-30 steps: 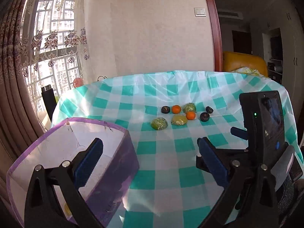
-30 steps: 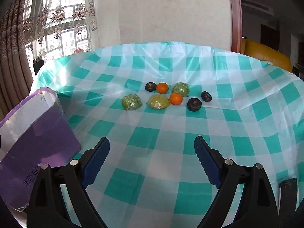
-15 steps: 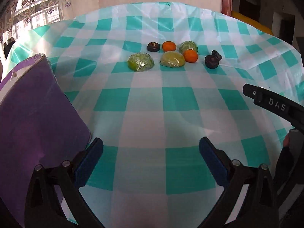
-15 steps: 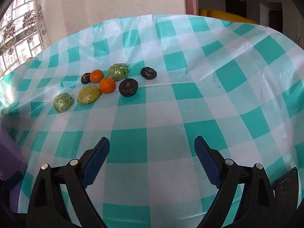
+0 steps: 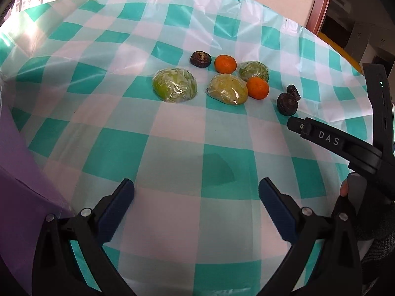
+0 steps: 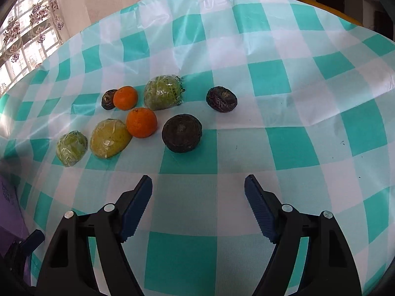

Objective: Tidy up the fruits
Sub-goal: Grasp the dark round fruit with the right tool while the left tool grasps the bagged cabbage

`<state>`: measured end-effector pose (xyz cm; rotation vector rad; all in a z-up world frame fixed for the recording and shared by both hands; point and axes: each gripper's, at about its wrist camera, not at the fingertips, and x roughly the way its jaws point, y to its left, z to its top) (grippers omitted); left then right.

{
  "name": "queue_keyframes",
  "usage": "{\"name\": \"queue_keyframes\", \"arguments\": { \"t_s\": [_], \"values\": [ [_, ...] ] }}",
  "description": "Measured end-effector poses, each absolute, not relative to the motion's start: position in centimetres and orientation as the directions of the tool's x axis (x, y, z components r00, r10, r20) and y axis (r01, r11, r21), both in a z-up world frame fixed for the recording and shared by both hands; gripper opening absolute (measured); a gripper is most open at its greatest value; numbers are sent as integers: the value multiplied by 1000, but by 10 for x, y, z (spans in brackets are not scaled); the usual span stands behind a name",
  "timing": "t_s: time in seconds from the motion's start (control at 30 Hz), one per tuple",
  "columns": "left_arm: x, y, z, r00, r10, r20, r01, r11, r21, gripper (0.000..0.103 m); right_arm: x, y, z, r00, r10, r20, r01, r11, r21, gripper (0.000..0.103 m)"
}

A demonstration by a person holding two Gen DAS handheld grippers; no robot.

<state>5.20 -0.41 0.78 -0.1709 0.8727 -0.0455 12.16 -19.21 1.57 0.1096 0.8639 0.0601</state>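
Fruits lie grouped on the teal-checked tablecloth (image 6: 284, 148): three plastic-wrapped green fruits (image 6: 163, 95) (image 6: 109, 141) (image 6: 71, 148), two oranges (image 6: 141, 122) (image 6: 125, 98) and three dark wrinkled fruits (image 6: 182, 136) (image 6: 221, 98) (image 6: 108, 99). My right gripper (image 6: 198, 192) hovers just short of the nearest dark fruit; its jaws are closing with nothing between them. My left gripper (image 5: 196, 197) is open over bare cloth, well short of the wrapped fruit (image 5: 174, 88), orange (image 5: 257, 87) and dark fruit (image 5: 286, 103). The right gripper's body (image 5: 345, 145) shows at the right.
A purple box (image 5: 17, 177) stands at the left by the left gripper, its corner also seen low left (image 6: 9, 209). A window with curtains (image 6: 22, 42) lies far left, a wall behind the table, a doorway and yellow chair (image 5: 345, 56) at the right.
Both grippers dropped lower and came closer to the fruits, which now look larger. The purple box slid out to the left edge. The right jaws have narrowed.
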Motion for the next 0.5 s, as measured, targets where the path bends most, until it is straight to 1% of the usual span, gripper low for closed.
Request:
{"name": "queue_keyframes", "arguments": {
  "t_s": [0.07, 0.17, 0.27, 0.33, 0.37, 0.47, 0.5],
  "values": [
    [62, -5, 8, 644, -103, -758, -37, 986, -165, 101, 136, -192, 15, 643, 102, -759, -3, 991, 131, 69],
    [77, 0, 9, 656, -72, -751, -83, 983, -167, 101, 154, -187, 16, 640, 105, -762, -15, 992, 124, 68],
    [91, 11, 12, 672, -35, -739, -149, 972, -182, 101, 166, -177, 15, 631, 69, -773, -26, 997, 67, 65],
    [101, 17, 13, 679, -12, -734, -186, 965, -187, 101, 167, -172, 15, 628, 30, -777, -18, 1000, 24, 60],
    [106, 20, 13, 679, 2, -734, -204, 961, -186, 101, 167, -171, 15, 630, 25, -776, -19, 1000, 17, 55],
    [120, 29, 14, 675, 34, -737, -252, 949, -187, 101, 165, -175, 16, 638, 57, -768, -21, 998, 56, 41],
    [126, 31, 13, 670, 43, -741, -267, 946, -186, 101, 165, -177, 17, 639, 76, -765, -23, 997, 79, 41]
  ]
}}
